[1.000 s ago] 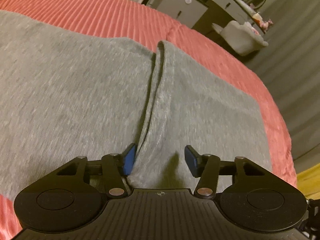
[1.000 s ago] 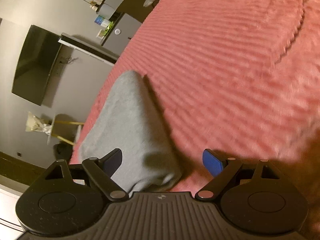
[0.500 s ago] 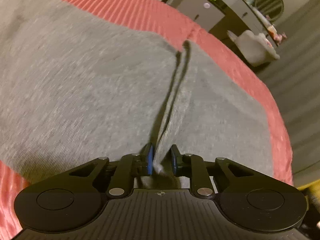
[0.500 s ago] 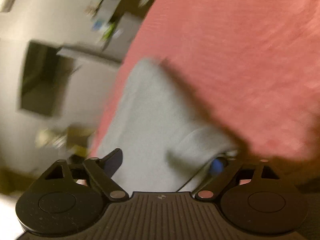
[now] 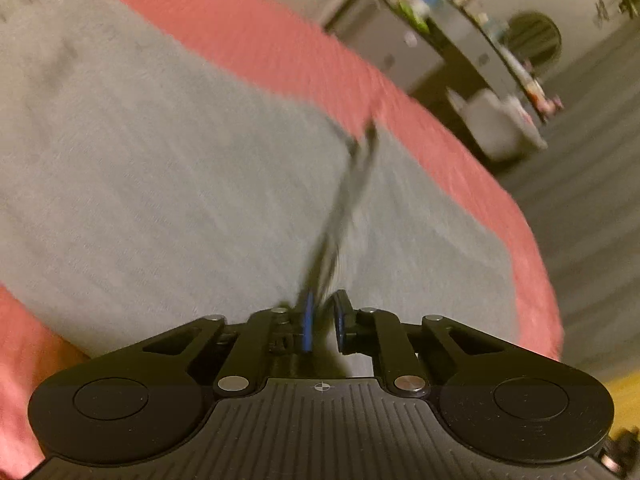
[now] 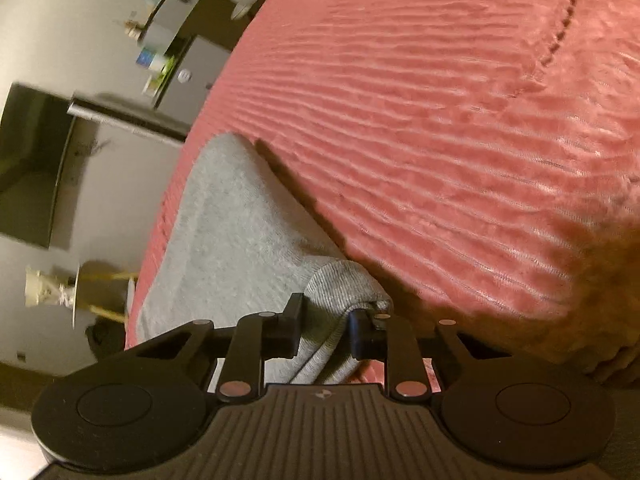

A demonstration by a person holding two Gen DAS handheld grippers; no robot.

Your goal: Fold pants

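Grey pants (image 5: 160, 180) lie spread over a pink ribbed bedcover (image 5: 280, 52). In the left wrist view my left gripper (image 5: 322, 316) is shut on a raised ridge of the grey fabric, which runs taut away from the pads toward the far edge of the pants. In the right wrist view a pant leg (image 6: 232, 232) stretches along the bed's left edge. Its ribbed cuff (image 6: 344, 284) is bunched between the fingers of my right gripper (image 6: 324, 328), whose jaws are closing and pressing on it. The bedcover (image 6: 440, 140) fills the right of that view.
A grey cabinet (image 5: 404, 48) with small items on top and a white chair (image 5: 492, 124) stand beyond the bed. A dark screen (image 6: 32, 168) hangs on the wall, with a small round table (image 6: 92, 284) below. The bed's edge drops to grey floor (image 5: 580, 200).
Both grippers went from open to closed on the grey fabric. The left one pinched up the centre fold and pulled it taut; the right one slid onto the leg's cuff.
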